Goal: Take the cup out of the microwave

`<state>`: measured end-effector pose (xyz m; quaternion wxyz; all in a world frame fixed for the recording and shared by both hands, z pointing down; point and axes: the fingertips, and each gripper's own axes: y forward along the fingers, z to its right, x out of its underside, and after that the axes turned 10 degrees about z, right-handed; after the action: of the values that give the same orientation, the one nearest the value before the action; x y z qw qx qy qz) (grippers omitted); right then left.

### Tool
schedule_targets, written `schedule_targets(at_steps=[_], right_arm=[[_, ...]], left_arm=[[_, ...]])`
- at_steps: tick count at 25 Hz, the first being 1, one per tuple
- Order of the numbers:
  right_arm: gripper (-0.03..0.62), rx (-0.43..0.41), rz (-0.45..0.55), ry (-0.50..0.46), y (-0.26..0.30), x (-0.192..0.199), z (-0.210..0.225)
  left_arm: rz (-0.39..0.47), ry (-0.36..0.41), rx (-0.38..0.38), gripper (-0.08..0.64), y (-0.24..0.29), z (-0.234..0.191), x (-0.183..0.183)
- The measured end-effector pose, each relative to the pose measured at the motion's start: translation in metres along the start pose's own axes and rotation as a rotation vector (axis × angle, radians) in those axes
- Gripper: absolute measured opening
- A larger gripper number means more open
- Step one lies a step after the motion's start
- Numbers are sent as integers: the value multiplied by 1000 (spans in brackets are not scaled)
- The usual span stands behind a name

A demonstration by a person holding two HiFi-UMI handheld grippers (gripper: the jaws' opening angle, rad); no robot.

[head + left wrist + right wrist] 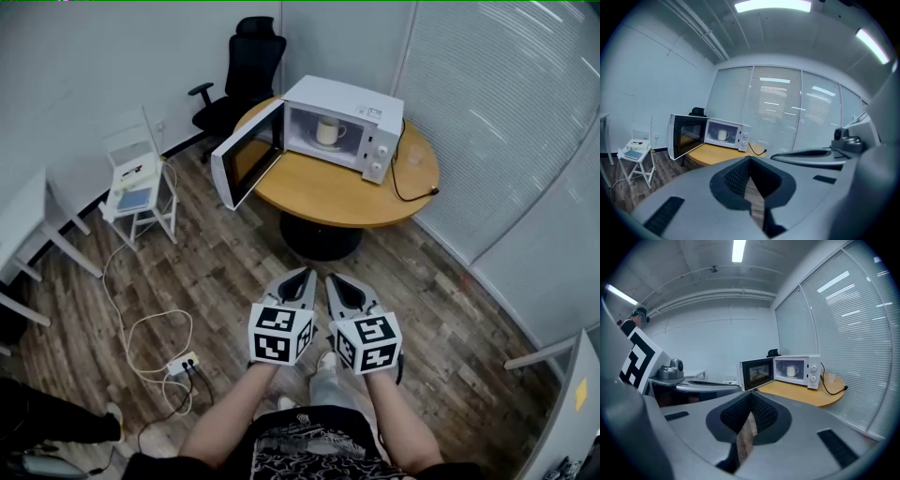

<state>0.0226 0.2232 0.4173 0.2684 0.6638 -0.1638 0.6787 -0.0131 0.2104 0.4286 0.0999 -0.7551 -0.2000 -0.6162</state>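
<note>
A white cup (328, 131) stands inside the white microwave (367, 105), whose door (246, 161) hangs open to the left. The microwave sits on a round wooden table (328, 195). Both grippers are held side by side over the floor, well short of the table and pointing toward it. My left gripper (306, 274) is shut and holds nothing. My right gripper (333, 279) looks shut too, also with nothing in it. The cup (723, 135) shows small and far off in the left gripper view, and the cup (791, 371) likewise in the right gripper view.
A black office chair (246, 70) stands behind the table. A small white stand (139, 187) is on the left, beside a white desk (23, 220). A power strip with cables (183, 364) lies on the wood floor. Blinds line the right wall.
</note>
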Motion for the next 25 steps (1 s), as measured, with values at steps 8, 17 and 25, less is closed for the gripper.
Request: schedule_targets(at_steps=[8, 17, 25], right_arm=[[15, -22, 6, 21, 50, -6, 49], [15, -35, 0, 43, 97, -17, 134], [15, -74, 2, 62, 123, -23, 194]], left_arm=[[-18, 18, -19, 9, 66, -16, -5], [-43, 25, -38, 8, 162, -16, -12], [-66, 60, -74, 8, 229, -9, -13]])
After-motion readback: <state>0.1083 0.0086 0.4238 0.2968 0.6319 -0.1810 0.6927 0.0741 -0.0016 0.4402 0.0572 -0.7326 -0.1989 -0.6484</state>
